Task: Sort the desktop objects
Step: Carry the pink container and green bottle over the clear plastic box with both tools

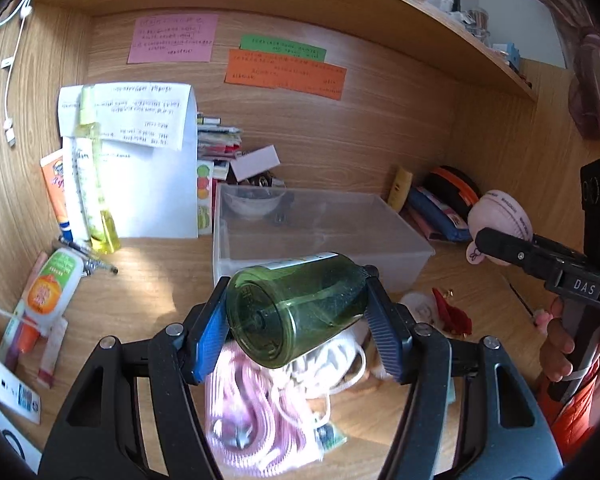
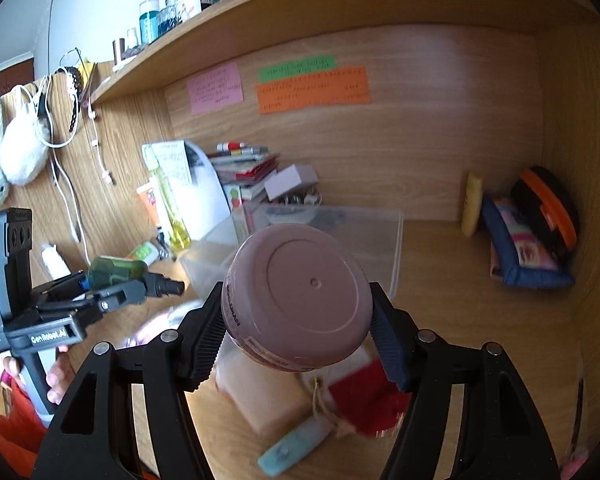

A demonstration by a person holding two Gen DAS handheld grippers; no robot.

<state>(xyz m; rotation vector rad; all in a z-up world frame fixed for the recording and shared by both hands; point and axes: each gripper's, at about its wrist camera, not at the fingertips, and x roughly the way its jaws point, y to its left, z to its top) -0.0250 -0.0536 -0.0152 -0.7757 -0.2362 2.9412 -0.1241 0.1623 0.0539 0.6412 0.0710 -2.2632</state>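
Green bottle (image 1: pixel 296 312) was clamped sideways across its smooth, likely slippery barrel by left gripper (image 1: pixel 296 316); pink jar (image 2: pixel 298 300), rigid and probably light, was pinched by right gripper (image 2: pixel 298 328).

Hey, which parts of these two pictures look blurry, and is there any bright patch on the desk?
Left wrist view: the pink cord under the green bottle is smeared; a bright patch lies on the desk. Right wrist view: the red item below the pink jar is blurred.

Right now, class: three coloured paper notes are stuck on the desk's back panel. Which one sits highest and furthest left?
The pink note. It sits alone, up and to the left, while the green strip and orange note are stacked together to its right.
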